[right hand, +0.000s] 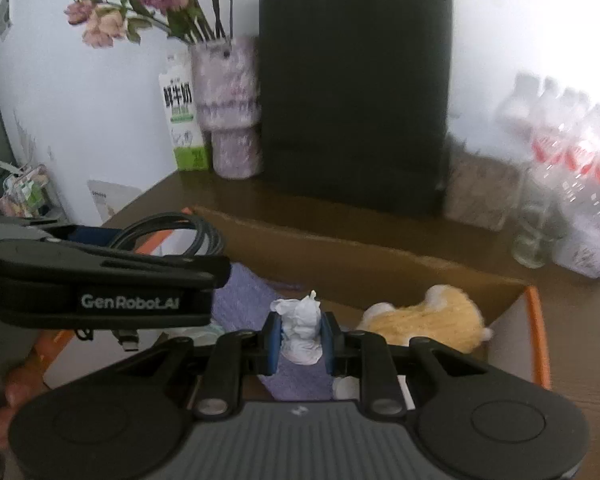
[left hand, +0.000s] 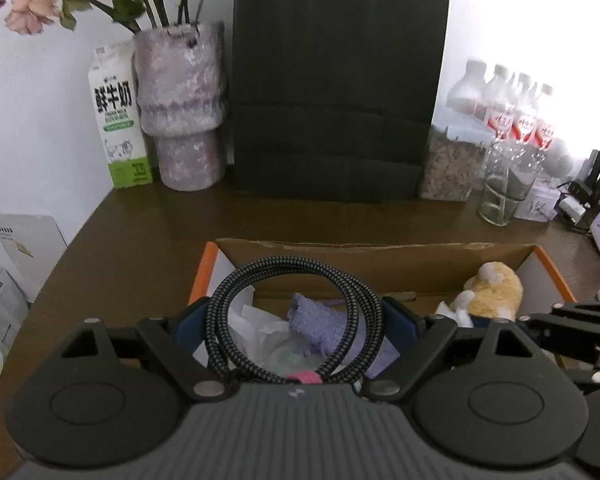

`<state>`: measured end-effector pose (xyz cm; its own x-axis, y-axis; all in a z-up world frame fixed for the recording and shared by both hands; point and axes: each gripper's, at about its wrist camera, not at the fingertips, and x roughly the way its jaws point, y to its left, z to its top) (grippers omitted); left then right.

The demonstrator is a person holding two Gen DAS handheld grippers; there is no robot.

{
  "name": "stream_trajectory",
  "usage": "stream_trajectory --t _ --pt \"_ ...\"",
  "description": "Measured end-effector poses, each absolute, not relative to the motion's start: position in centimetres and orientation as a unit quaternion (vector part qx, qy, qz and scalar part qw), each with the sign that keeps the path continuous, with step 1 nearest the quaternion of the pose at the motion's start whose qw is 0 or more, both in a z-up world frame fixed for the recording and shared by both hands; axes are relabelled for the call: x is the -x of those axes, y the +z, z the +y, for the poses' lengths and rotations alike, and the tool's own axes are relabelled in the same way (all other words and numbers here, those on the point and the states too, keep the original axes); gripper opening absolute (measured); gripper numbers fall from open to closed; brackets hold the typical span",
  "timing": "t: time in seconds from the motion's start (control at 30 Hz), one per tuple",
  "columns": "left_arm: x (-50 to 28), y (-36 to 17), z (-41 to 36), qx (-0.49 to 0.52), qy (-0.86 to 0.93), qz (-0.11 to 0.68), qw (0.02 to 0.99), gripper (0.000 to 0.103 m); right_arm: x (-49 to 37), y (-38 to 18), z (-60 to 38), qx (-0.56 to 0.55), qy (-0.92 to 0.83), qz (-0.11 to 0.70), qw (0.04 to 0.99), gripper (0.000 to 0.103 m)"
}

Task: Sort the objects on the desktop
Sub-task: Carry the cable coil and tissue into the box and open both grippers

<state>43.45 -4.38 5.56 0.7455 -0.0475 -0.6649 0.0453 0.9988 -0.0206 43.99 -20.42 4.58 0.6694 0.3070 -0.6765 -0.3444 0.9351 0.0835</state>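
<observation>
Left wrist view is showing the cardboard box (left hand: 380, 256) already holding a yellow plush toy (left hand: 490, 290) and purple cloth (left hand: 320, 320). Spread wide, the left gripper (left hand: 296, 320) is carrying a coiled braided cable (left hand: 292, 312) above it; the right gripper (right hand: 300, 336) is pinching a crumpled tissue (right hand: 300, 328). Both seem yet to be dropped. "GenRobot.AI" is reading on the left gripper; the far-left milk carton (left hand: 118, 120) is bearing Chinese print.

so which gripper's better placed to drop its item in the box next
Either; slight edge to the right gripper: its crumpled tissue hangs over the box middle. The left gripper carries a coiled cable.
</observation>
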Motion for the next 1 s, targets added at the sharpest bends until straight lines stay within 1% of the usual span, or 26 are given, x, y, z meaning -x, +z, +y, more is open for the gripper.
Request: stream_trajectory --t 0.2,0.43,0.5,0.57,0.63,0.67,0.7,0.73,0.77,0.8,0.87,0.9,0.97,1.0 --pt "-45.3 3.8 -4.3 0.001 -0.029 0.381 0.924 0.089 -45.6 2.7 -20.0 0.026 0.180 0.386 0.904 0.020" --pt "-46.3 1.9 -4.1 0.004 -0.027 0.400 0.916 0.090 -46.4 1.8 -19.6 0.029 0.176 0.399 0.900 0.020" --pt "-46.3 1.8 -3.8 0.012 -0.031 0.404 0.914 0.090 -46.5 1.7 -19.6 0.029 0.176 0.403 0.898 0.023" --pt "-46.1 2.0 -3.9 0.006 -0.031 0.401 0.915 0.090 -46.5 1.8 -19.6 0.027 0.174 0.404 0.898 0.024" --pt "-46.0 2.1 -3.9 -0.002 -0.030 0.398 0.917 0.091 -46.6 1.8 -19.6 0.026 0.171 0.407 0.897 0.028" --pt "-45.9 2.2 -3.9 -0.003 -0.030 0.396 0.918 0.092 -46.5 1.8 -19.6 0.027 0.172 0.408 0.896 0.035" --pt "-45.7 2.4 -3.9 -0.004 -0.031 0.393 0.919 0.094 -46.5 1.9 -19.5 0.029 0.172 0.408 0.896 0.050" --pt "-45.6 2.5 -3.9 -0.006 -0.031 0.390 0.920 0.097 -46.4 1.9 -19.5 0.031 0.171 0.407 0.897 0.059" --pt "-45.4 2.7 -4.0 -0.009 -0.030 0.386 0.922 0.102 -46.2 2.1 -19.5 0.032 0.171 0.405 0.898 0.070" --pt "-45.0 3.1 -4.0 -0.014 -0.027 0.377 0.926 0.103 -46.0 2.2 -19.5 0.033 0.171 0.403 0.899 0.083" --pt "-44.2 3.9 -4.2 -0.028 -0.023 0.361 0.932 0.103 -45.5 2.7 -19.5 0.038 0.165 0.397 0.902 0.095" --pt "-43.8 4.2 -4.3 -0.033 -0.021 0.355 0.934 0.103 -45.1 3.0 -19.5 0.041 0.165 0.394 0.903 0.099" --pt "-42.8 4.9 -4.4 -0.038 -0.016 0.341 0.939 0.103 -44.4 3.7 -19.5 0.043 0.165 0.389 0.905 0.103" --pt "-42.4 5.2 -4.4 -0.038 -0.014 0.337 0.941 0.103 -44.0 4.1 -19.4 0.044 0.165 0.385 0.907 0.103"
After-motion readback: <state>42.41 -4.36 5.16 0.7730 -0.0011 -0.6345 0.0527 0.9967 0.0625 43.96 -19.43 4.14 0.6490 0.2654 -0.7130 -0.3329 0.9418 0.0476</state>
